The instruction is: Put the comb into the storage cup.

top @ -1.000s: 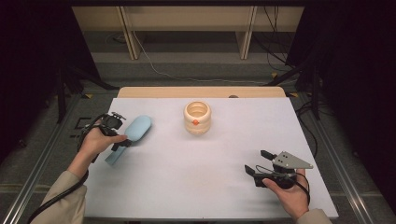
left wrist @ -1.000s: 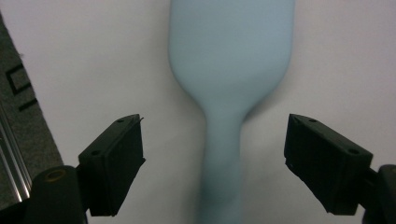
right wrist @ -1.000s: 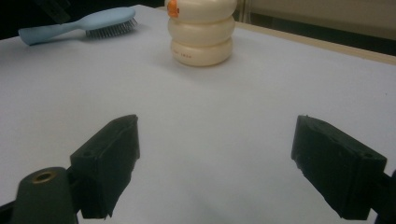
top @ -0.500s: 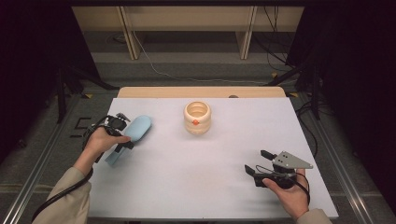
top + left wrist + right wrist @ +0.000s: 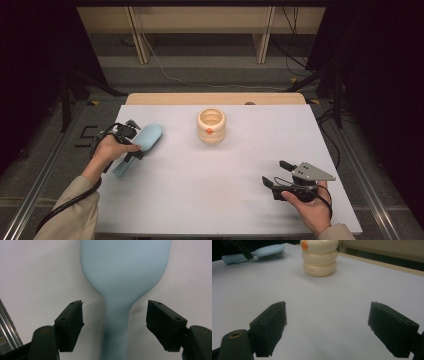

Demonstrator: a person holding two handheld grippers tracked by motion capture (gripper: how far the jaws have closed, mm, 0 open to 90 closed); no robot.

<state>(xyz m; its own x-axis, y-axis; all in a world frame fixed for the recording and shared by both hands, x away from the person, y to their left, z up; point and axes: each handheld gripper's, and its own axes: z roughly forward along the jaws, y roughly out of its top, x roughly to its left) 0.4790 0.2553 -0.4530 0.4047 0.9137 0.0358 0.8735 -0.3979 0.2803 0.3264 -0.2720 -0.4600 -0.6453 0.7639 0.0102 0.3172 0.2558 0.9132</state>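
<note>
Readable writing: small dark print low on the cream container [image 5: 319,258], too blurred to make out. Orange mark [image 5: 304,244] near its top rim. No legible label on the brush.

Hairbrush [image 5: 141,146]: pale blue, matte plastic, wide oval head narrowing through a smooth neck to a slim handle. It lies flat on the white bench [image 5: 220,200] at the left edge, head toward the far side, handle toward the person. In the right gripper view the bristles [image 5: 272,252] show along the head's side.

Left tongs [image 5: 115,327]: straddling the brush handle just below the neck, one jaw each side. Jaws have just been closing in, but a clear gap remains on both sides; pads not touching the handle, so not gripping. In the high view the left hand [image 5: 112,150] sits over the handle.

Right tongs [image 5: 328,330]: spread wide, nothing between the jaws, bare bench under them. Held in the right hand [image 5: 307,202] at the near right corner of the bench, well apart from the brush.

Cream container stands upright mid-bench toward the far side, between the two tongs, with three stacked rounded rings and an open top.
</note>
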